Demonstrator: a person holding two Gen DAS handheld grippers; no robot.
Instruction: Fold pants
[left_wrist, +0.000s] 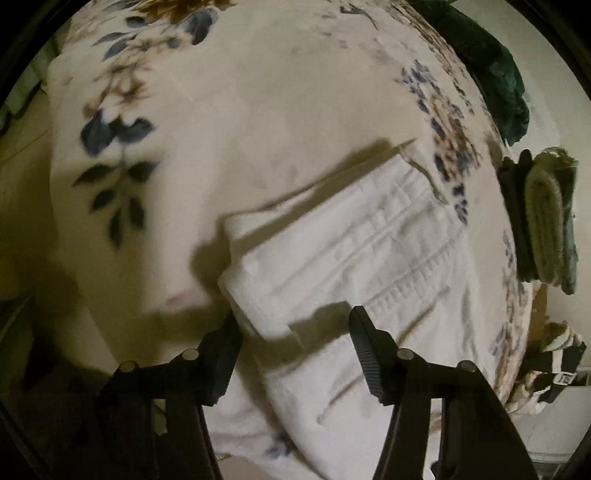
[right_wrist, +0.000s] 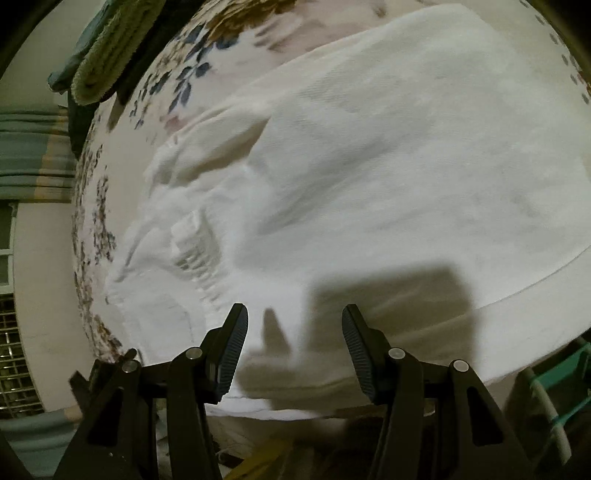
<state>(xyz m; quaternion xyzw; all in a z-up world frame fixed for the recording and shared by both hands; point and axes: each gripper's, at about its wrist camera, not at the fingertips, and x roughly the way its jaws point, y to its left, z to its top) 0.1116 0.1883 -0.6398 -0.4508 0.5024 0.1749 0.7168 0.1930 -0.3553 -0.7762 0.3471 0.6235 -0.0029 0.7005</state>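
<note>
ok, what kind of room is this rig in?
Likely a bedroom at home. White pants lie on a floral bedspread covering what looks like a bed. Folded towels sit stacked at its edge, and a striped curtain hangs beside it.

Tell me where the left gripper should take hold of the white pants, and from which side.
Grip the folded corner of the white pants that lies just ahead of the left gripper. Come from above and from the near edge: there the layers stack thick and lift slightly off the floral sheet, so open jaws can probably straddle them.
</note>
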